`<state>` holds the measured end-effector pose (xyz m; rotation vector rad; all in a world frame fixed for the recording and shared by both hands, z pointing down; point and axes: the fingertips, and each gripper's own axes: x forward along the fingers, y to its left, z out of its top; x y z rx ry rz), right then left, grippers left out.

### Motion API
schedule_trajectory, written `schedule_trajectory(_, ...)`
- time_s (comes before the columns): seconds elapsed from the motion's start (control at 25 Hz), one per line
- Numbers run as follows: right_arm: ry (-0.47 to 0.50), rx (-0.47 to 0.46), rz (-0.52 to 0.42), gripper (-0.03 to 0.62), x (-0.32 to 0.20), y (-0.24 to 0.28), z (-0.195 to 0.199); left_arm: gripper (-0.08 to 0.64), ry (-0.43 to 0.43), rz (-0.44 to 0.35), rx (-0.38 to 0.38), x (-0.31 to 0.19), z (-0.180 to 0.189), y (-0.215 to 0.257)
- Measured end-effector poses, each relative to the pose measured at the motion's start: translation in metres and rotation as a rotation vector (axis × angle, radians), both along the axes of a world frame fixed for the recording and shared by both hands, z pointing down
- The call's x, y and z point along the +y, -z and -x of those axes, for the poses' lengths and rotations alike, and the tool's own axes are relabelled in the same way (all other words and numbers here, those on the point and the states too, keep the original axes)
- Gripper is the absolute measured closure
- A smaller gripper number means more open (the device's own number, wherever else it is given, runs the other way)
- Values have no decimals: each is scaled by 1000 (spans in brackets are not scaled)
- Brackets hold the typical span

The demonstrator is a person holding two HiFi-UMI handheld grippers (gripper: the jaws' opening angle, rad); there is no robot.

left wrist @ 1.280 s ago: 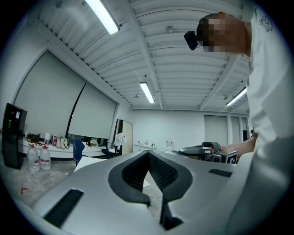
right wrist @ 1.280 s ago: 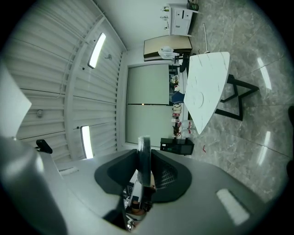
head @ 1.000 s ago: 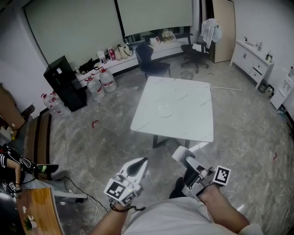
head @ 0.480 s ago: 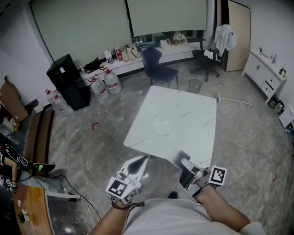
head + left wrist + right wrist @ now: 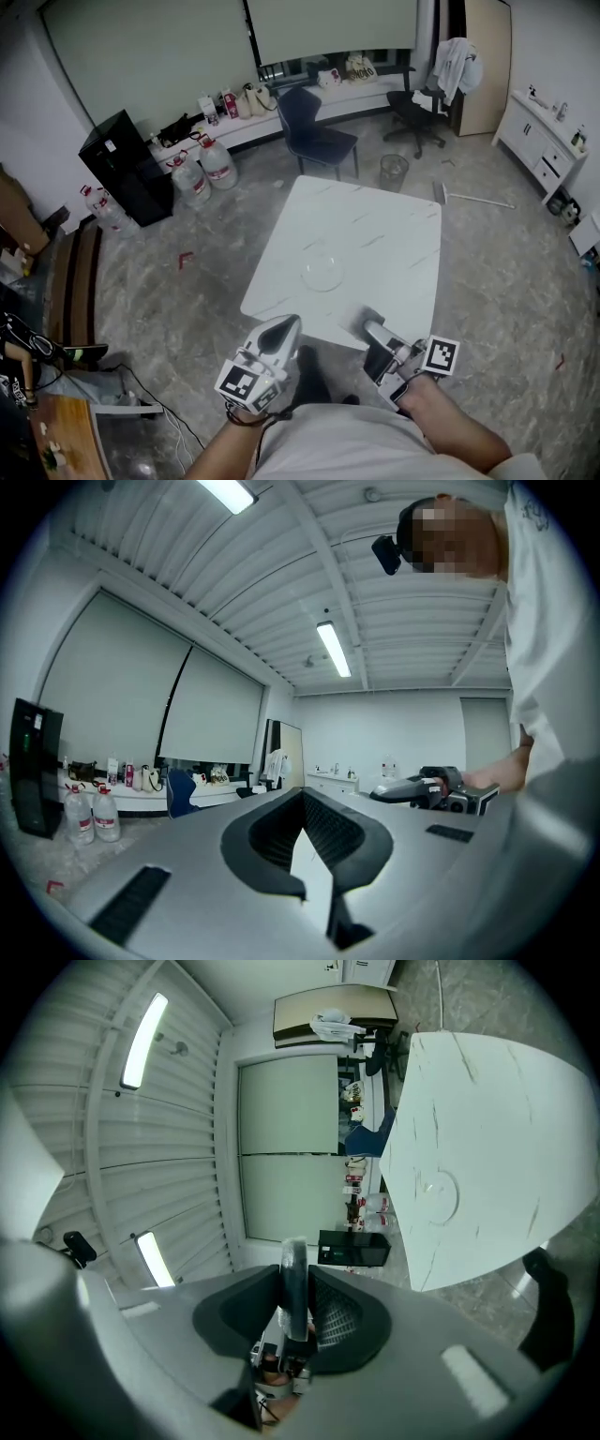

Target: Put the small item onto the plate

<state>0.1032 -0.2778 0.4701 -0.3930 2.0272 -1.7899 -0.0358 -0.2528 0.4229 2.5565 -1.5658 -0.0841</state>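
Small flat grey disc point(image 5: 293, 1283), the item I am to place, sits clamped between the two jaws of my right gripper point(image 5: 375, 334). In the right gripper view I see it edge-on: a thin rim faces the camera, its flat faces lie against the pads on either side, and its long axis runs along the jaws, so its far rim pokes out past their tips. From the head view that gripper points forward and a little left, with its tip over the near edge of the white marble-patterned square table point(image 5: 384, 234). So the disc is at that edge, short of the clear round glass plate point(image 5: 322, 272), which lies on the tabletop nearer its left side. The right gripper view shows the same plate point(image 5: 439, 1190) ahead of the disc and apart from it.

My left gripper point(image 5: 284, 328) hangs beside the right one, just off the table's near edge, pointing the same way. Its jaws meet at the tips and I see nothing between them.
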Motion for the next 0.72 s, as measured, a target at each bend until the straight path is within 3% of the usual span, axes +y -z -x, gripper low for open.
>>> schedule_trajectory(0.36,-37,85,39,499,-94,-59,49,554,-67,47,12,-102,47,-39)
schedule_trajectory(0.52,-50,101,55,499,-132,-79,77,554,-95,22,-9,-144,72,-53)
schedule_trajectory(0.72,-43,139,33,499,-174,-111,113,554,-141,58,-2,-195,100,-79)
